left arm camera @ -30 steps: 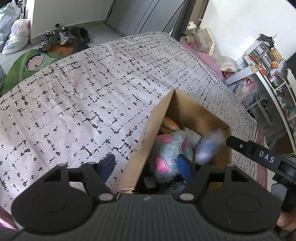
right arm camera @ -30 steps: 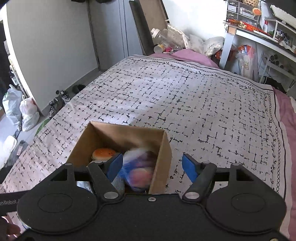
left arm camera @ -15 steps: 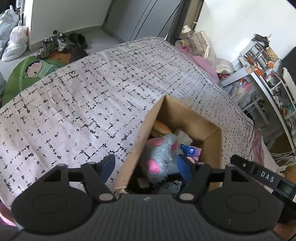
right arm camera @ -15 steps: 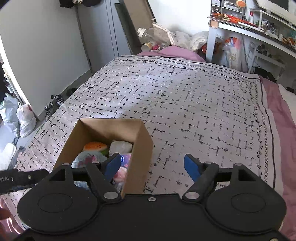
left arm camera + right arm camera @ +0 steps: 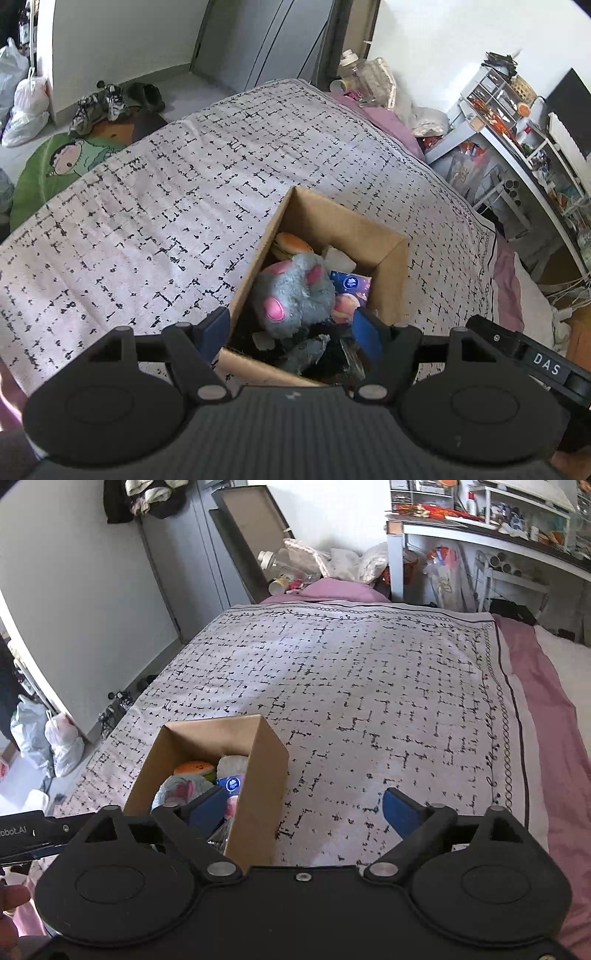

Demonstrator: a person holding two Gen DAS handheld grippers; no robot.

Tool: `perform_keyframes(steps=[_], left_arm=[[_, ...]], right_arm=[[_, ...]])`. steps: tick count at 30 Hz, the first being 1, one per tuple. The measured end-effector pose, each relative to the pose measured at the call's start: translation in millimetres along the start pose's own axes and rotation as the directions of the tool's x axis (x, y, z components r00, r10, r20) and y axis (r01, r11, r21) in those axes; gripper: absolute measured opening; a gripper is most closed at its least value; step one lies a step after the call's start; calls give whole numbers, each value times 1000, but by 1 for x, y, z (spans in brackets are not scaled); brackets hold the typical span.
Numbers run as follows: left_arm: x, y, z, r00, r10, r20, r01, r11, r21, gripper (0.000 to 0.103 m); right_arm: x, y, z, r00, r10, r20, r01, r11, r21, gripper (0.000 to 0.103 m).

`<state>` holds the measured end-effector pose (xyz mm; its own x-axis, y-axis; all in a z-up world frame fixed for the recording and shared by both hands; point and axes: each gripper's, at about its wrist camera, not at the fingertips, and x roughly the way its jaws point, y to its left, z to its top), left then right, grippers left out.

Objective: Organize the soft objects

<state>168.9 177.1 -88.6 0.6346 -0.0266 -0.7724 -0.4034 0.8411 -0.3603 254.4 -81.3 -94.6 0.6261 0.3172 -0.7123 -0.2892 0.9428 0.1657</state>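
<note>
Bedspread (image 5: 184, 192) holds cardboard box (image 5: 388, 266); both tongs gape empty (one labelled "DAS").

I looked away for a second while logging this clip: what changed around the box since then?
The blue packet, a blur falling beside the right claw a second ago, now lies in the cardboard box next to the grey plush. That claw has drawn back to the right, open and empty. The left claw stays open over the box; the box has not moved.

Both wrist views look down from close above, sharing the cardboard box (image 5: 325, 236) (image 5: 258, 786) and bedspread (image 5: 147, 206) (image 5: 369, 686).
</note>
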Motion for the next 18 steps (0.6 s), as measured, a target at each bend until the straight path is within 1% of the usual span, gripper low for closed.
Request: perform_keyframes(steps=[2,3,6,18], left_arm=[[-5,-5,-2,1000,5,2,-5,1000,16,73],[-8,-8,-2,1000,8,1,-8,1000,25,79],[-17,-17,-6,1000,18,10,-19,998,54,84],[-51,-50,-27,999,40,32,-44,991,130,87]], right_arm=[[-7,-5,-1,1000,6,4,-6,1000,17,96],[-10,-8,-2,1000,9,6,-9,1000,26,98],[-21,-15,-5,1000,14,12,-15,999,45,102],[-68,-41,-18,999,33,16,-35,994,104,103]])
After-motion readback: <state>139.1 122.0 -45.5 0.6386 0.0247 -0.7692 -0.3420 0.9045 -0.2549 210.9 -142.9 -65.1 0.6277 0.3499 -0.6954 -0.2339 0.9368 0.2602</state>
